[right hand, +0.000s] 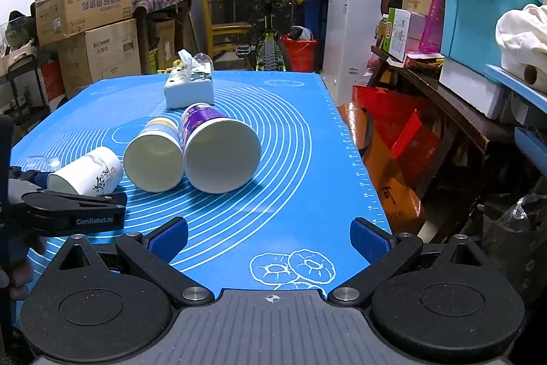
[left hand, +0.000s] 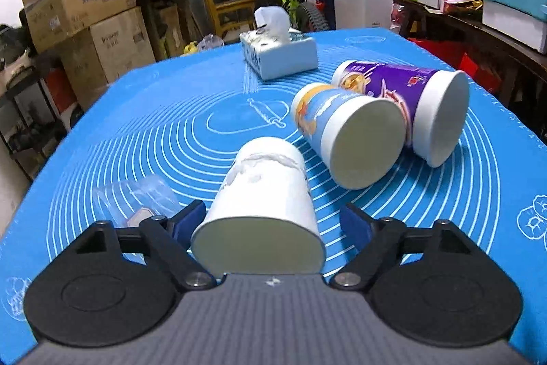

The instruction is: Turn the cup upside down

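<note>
The white paper cup [left hand: 263, 194] lay on its side between the left gripper's [left hand: 273, 224] spread, unclenched fingers, long axis along them; the right gripper [right hand: 270, 238], released, stood well apart.

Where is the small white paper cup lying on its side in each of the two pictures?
Left wrist view: the small white paper cup lies bottom centre, between the open jaws of the left gripper.
Right wrist view: the same cup lies at far left, beside the left gripper's black arm.
Shared landmark: the white tissue box at the far end of the blue mat.
</note>
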Tool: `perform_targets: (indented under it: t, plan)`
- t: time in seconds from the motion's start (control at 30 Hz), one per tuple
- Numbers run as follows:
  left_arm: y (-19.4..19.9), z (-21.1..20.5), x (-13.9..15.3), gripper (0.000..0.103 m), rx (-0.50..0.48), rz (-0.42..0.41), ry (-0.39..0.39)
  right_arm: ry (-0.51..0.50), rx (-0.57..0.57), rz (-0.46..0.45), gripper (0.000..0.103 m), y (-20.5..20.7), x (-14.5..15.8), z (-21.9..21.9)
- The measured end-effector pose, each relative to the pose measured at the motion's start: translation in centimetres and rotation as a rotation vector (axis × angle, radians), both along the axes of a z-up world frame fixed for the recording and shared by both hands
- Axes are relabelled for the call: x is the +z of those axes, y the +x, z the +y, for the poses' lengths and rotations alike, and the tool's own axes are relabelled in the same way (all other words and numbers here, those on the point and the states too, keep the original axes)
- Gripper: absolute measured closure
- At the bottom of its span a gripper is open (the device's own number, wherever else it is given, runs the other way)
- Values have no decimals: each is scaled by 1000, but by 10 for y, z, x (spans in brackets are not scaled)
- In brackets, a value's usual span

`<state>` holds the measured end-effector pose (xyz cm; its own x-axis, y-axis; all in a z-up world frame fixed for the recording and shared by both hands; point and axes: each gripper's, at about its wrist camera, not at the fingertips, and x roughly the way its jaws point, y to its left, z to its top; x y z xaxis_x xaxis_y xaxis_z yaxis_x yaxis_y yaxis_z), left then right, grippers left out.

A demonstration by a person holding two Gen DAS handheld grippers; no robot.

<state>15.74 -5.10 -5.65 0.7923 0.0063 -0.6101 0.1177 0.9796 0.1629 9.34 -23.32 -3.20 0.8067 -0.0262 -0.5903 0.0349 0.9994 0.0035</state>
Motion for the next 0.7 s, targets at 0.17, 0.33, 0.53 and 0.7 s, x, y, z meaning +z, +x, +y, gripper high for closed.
perform_targets:
  t: [0.17,0.33,0.53,0.7]
  plan:
    - [1,1,0,34,5,17,3,2,-4,2,2,0,0,0]
    - [-1,3,5,41,22,17,-10,1,-7,-10,2,-2,2,-2]
    - [-26,2,12,41,14,18,-53,5,-10,-22,2,-13,7,-4]
    - [-58,-3,20,41,7,29,-124,9,-6,-22,2,-24,9,-6]
